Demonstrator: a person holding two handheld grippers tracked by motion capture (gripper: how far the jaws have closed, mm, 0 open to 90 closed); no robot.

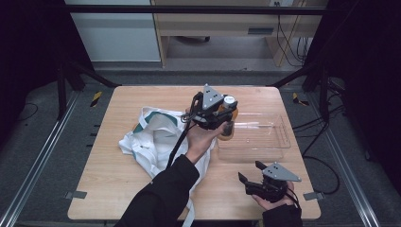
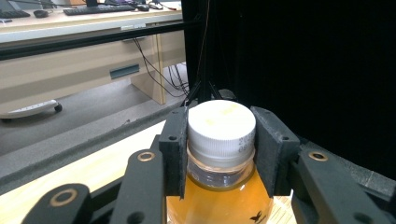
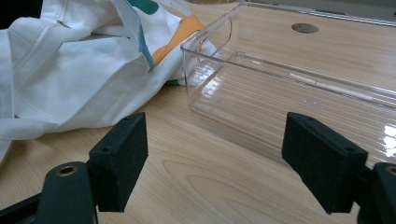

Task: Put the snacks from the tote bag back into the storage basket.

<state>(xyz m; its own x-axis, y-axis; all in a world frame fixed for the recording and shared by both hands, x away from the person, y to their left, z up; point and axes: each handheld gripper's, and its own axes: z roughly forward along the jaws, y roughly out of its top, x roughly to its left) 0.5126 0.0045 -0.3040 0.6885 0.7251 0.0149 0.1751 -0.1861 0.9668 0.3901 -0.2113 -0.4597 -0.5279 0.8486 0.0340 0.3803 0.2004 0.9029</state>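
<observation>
My left gripper (image 1: 228,113) is shut on a bottle (image 2: 219,186) of amber liquid with a white cap (image 2: 222,126); the black pads clamp the cap and neck from both sides. In the high view the bottle (image 1: 229,126) hangs upright over the left end of a clear plastic tray (image 1: 279,135). My right gripper (image 1: 251,172) rests low near the table's front right, open, with nothing between its pads (image 3: 120,158). Ahead of it lie the clear tray (image 3: 299,88) and a white cloth bag (image 3: 79,79).
The white cloth bag (image 1: 153,139) with teal and orange trim lies crumpled at the table's middle left. The wooden table (image 1: 113,175) stands between black frame posts; a desk and cables lie beyond the far edge.
</observation>
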